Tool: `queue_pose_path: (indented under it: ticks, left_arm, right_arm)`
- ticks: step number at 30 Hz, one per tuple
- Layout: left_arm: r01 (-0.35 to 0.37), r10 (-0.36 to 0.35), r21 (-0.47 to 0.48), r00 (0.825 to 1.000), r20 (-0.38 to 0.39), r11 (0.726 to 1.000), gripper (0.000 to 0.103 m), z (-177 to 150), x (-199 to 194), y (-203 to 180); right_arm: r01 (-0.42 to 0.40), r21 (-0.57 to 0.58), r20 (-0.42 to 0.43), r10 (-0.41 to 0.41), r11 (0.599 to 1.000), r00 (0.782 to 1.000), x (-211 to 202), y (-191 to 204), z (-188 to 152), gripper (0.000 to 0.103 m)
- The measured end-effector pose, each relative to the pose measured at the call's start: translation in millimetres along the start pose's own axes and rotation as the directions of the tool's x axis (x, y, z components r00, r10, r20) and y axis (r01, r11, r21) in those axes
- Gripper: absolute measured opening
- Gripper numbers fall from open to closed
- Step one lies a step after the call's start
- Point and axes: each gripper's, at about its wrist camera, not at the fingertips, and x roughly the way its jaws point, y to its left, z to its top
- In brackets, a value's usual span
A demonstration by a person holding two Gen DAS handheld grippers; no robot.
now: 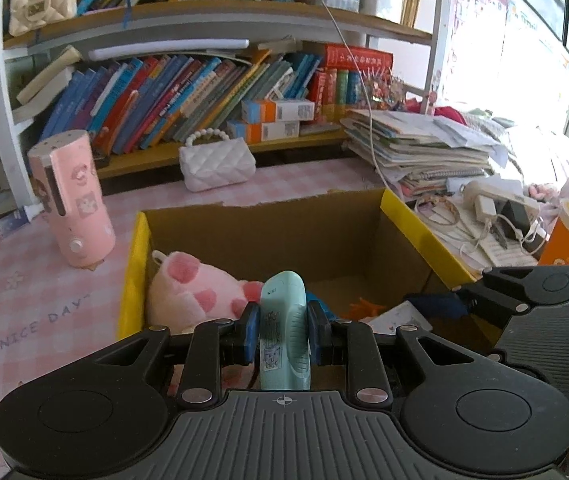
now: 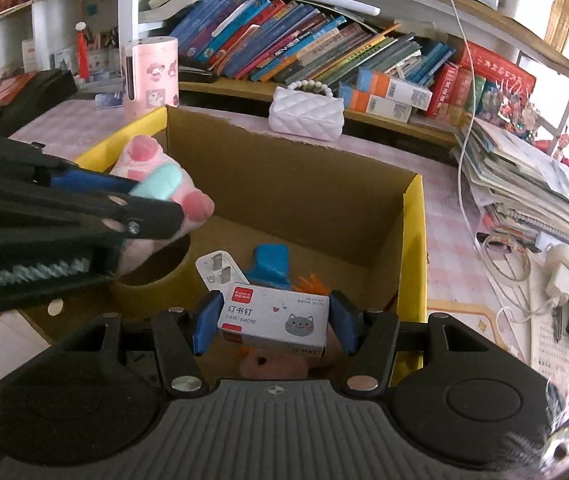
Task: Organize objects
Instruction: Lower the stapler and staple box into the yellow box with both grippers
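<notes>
Two loaded claws crowd one yellow-edged cardboard box (image 2: 412, 240).
Left gripper (image 1: 283, 330) clenches a mint-green plastic stapler (image 1: 284, 320), right gripper (image 2: 272, 322) a grey cat-printed staple box (image 2: 274, 318); colliding could knock either loose.

Left gripper (image 1: 283, 330) clamped on my mint stapler (image 1: 284, 332), upright, over box (image 1: 416, 232). Pink plush (image 1: 192, 292) inside, left. Right gripper (image 1: 456, 306) at box's right edge.

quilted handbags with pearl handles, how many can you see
2. A white handbag stands on the desk behind the cardboard box; a cream handbag sits on the upper shelf at far left. Others may be hidden.
</notes>
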Motion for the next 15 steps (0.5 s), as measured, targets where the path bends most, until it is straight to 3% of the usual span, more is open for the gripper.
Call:
queue_pose_path:
  ticks: [6,15]
  left_arm:
    - [0.005,-0.004,0.014,0.999,-0.044,1.000,0.023,-5.7,16.7,-3.2]
    - [-0.001,-0.002,-0.044,0.998,-0.068,0.999,0.023,-11.3,25.5,6.3]
  right_arm:
    - [0.008,-0.039,0.000,-0.008,0.999,1.000,4.8,0.5,1.2,0.055]
    - [0.012,-0.057,-0.007,-0.012,0.998,1.000,8.3,0.4,2.8,0.056]
